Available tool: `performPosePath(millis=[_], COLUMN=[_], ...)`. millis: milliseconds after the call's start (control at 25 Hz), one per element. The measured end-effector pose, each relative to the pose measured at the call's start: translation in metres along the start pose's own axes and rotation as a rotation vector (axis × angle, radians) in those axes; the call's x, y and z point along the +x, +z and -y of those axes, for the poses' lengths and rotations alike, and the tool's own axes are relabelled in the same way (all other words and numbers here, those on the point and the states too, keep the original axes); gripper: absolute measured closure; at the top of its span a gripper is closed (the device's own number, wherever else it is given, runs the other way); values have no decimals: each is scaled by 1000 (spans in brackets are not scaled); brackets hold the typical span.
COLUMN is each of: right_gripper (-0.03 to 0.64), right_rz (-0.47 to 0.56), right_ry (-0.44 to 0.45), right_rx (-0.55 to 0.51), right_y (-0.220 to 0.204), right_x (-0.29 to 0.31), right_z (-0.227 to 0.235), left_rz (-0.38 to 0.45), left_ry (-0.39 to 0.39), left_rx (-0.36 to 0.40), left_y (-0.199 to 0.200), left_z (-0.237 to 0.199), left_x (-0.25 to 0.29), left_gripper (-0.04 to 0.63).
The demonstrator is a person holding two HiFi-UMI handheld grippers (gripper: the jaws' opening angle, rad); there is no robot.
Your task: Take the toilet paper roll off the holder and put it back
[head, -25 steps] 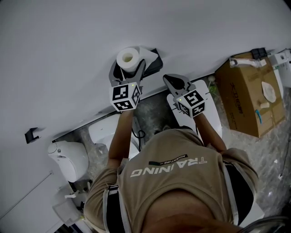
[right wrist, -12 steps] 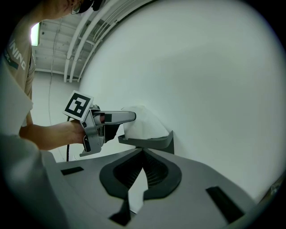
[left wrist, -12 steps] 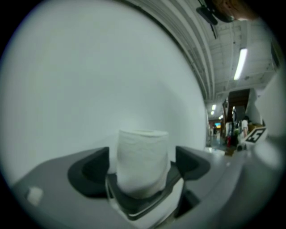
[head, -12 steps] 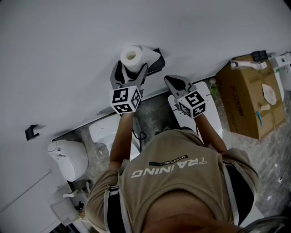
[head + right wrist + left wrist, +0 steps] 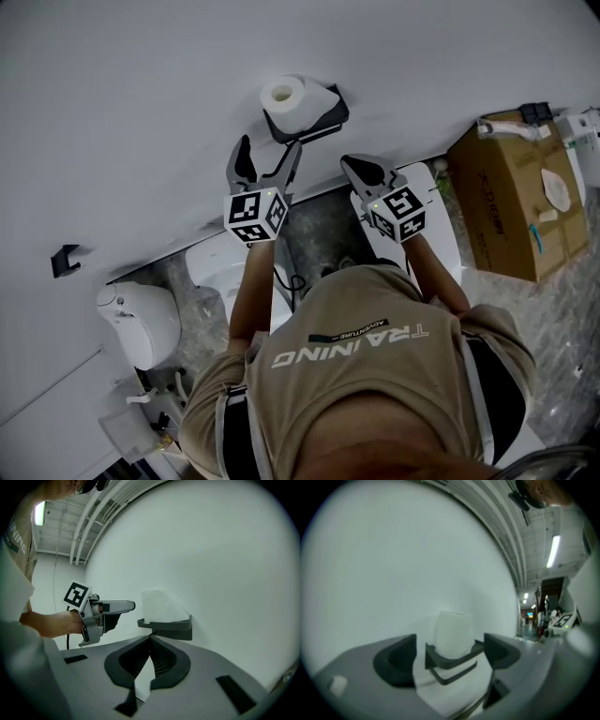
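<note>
Toilet paper roll stands upright in the dark holder, which is fixed to the white wall. Left gripper is just short of the holder, pointed at it and clear of the roll. Its jaws have just been opening and now stand wide apart with nothing between them. Right gripper is beside the left one, below and to the right of the holder. Its jaws are closed together and hold nothing. A cardboard box sits on the floor at the far right, well apart from the holder.
</note>
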State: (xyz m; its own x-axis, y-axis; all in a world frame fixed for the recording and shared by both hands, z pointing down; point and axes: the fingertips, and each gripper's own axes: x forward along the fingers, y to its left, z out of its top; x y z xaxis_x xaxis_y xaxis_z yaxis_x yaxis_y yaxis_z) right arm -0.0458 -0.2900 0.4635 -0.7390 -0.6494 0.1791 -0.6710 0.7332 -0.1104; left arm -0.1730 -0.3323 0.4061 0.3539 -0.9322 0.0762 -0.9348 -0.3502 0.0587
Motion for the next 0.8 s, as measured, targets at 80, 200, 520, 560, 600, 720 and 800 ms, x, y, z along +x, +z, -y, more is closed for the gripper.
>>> performPosePath(millis=[80,200,520,560,600,720,800], right_gripper=[606,606,606,605,606,606,606], right_rz=[-7,-15,-30,-38,-47,-57,-51], right_ry=[0,-9,-65,-72,-75,-58,-43], right_rx=[-6,-8,-67,-95,-119,-130,-126], right_y=[-3,-7,-15,-16,-18,-23,-24], right_x=[-4,-10,-29,-32,-34,-40,-46], right_z=[-10,-26,-69,-74,-80,-94,-101], left_rz=[0,-5,-42,-45,-45,-39,-42], left_ry=[8,13,0,4,11,22,24], left_rx=[-8,-20,-34,-36,-37,-48,-53], left_y=[-4,-10,-29,-30,-32,-35,-37], left_z=[-3,-8,-10,-11,-11,-8,-1], left_x=[-12,-33,-81,-85,-90,-104,-113], left_gripper=[148,150,428,476,546,591,591])
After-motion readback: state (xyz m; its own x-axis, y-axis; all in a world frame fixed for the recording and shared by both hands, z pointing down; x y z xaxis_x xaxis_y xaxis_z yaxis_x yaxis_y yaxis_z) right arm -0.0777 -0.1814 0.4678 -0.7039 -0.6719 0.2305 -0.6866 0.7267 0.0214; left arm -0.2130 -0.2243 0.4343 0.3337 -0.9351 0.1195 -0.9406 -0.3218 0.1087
